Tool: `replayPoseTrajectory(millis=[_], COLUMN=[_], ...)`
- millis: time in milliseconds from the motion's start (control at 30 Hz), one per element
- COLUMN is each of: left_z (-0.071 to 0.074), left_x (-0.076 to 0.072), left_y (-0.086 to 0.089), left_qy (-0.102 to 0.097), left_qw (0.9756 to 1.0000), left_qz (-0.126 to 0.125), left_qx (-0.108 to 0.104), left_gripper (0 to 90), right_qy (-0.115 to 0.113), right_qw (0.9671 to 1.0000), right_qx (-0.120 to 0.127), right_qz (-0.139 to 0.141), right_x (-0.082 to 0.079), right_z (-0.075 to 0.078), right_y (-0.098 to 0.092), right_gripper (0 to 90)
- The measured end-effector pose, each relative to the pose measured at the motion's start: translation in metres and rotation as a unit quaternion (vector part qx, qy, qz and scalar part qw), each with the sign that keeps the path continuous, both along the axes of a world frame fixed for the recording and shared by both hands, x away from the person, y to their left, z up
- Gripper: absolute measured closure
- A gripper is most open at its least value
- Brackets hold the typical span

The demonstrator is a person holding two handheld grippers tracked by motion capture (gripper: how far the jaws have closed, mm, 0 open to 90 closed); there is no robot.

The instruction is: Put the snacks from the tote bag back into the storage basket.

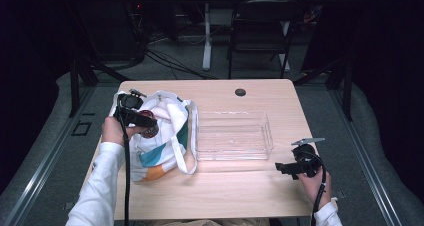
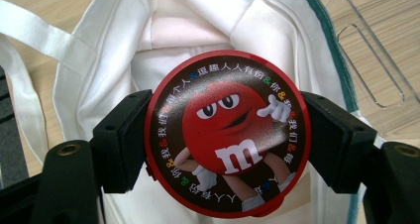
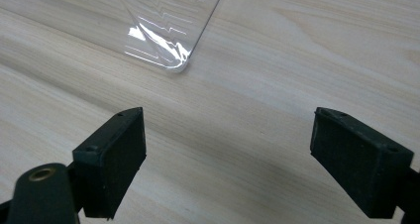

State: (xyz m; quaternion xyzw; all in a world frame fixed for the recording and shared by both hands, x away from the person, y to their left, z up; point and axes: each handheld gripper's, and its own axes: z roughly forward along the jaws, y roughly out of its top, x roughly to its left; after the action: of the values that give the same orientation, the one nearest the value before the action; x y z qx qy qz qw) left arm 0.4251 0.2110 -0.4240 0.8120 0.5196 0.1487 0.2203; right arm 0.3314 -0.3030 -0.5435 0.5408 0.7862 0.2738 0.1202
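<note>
A round red candy tin [image 2: 228,134] with a red cartoon figure and an "m" on its lid sits clamped between the two black jaws of my left gripper [image 2: 227,140], held over the open mouth of a white tote bag [image 2: 188,30]. From above, the left gripper [image 1: 148,125] hovers over the bag [image 1: 162,146] at the table's left, with the tin [image 1: 149,131] at its tip. A clear plastic tray [image 1: 234,136] lies mid-table. My right gripper [image 1: 281,169] rests near the right front edge, jaws wide apart with bare wood between them.
The tray's near corner [image 3: 166,60] lies just ahead of the right gripper. The wooden table [image 1: 240,191] has a dark round grommet [image 1: 240,92] at its far edge. The bag's white straps [image 1: 186,161] trail toward the tray. A chair [image 1: 260,31] stands beyond the table.
</note>
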Motion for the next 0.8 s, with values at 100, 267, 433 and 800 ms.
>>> replayPoseTrajectory(millis=[100,267,433,800], left_z=[0.003,0.011,0.019,0.032], left_x=[0.000,0.000,0.000,-0.001], left_y=[-0.001,-0.005,-0.010,-0.020], left_qy=[-0.001,-0.008,-0.012,-0.021], left_qw=[1.0000,0.9999,0.9999,0.9994], left_qz=[-0.003,-0.007,-0.012,-0.029], left_qx=[0.002,0.000,-0.002,-0.003], left_gripper=[25.9,25.9,25.9,25.9], right_qy=[-0.001,-0.002,-0.001,-0.003], right_qw=[1.0000,1.0000,1.0000,1.0000], right_qx=[-0.004,-0.005,-0.006,-0.007], right_qz=[0.000,-0.002,-0.002,0.000], right_x=[0.000,0.000,0.000,0.000], right_z=[0.000,0.000,0.001,0.000], right_y=[0.000,0.000,0.000,0.000], right_gripper=[13.7,13.7,13.7,13.7])
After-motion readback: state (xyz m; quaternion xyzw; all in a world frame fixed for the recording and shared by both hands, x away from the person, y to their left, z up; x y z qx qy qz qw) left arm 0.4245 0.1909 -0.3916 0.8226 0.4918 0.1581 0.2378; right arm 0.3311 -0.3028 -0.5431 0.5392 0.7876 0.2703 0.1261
